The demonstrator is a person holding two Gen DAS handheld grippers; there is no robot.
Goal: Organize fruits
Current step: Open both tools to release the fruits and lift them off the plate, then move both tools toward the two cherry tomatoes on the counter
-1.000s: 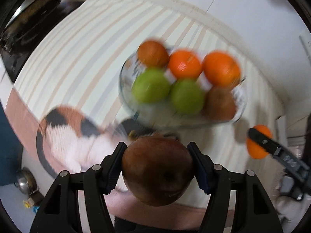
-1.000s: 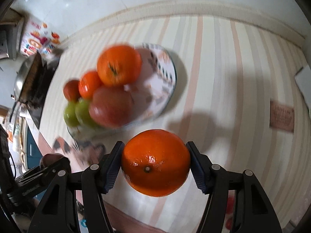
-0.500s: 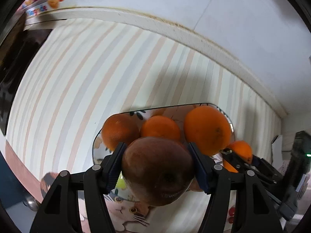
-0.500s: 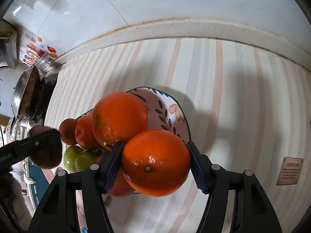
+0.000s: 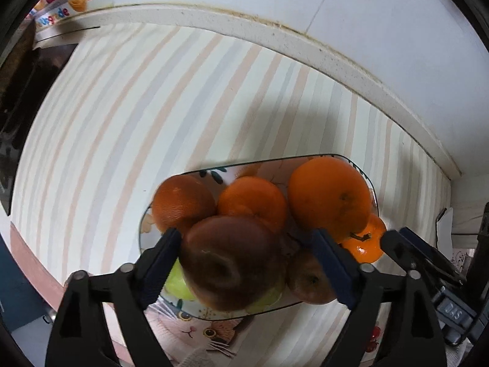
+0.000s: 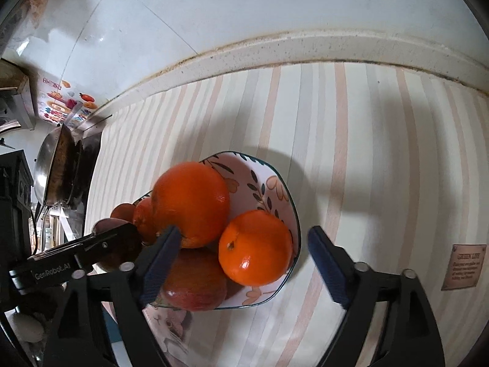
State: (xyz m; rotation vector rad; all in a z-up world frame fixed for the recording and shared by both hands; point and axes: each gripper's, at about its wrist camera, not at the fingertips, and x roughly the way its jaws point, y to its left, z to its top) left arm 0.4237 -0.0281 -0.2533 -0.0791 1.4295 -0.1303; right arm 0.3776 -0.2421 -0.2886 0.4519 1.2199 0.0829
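Spreading under everything, the striped desk (image 5: 128, 128) runs back to a pale stone ledge and a white tiled wall (image 6: 244, 9). A cat-print mat (image 5: 198, 333) lies on the desk under the near edge of the bowl. At the far left of the right wrist view a steel wok (image 6: 56, 168) sits on a dark stove.

The floral bowl (image 6: 269, 189) stands on the desk, piled with fruit. A big orange (image 6: 191, 203) sits highest in it, with a medium orange (image 5: 252, 203) and a darker orange (image 5: 181, 202) in a row beside it. A red apple (image 6: 194, 284) lies at the near side, and green apples (image 5: 177, 284) show only as slivers underneath.

The left tool (image 5: 247, 267) has its jaws set wide; the dark brown-red apple (image 5: 232, 263) between them touches the left pad while the right pad stands clear of it, and the apple rests on the pile. The right tool (image 6: 244, 263) is spread wide too, both pads apart from the small orange (image 6: 255, 247), which lies in the bowl against the big orange and the rim.
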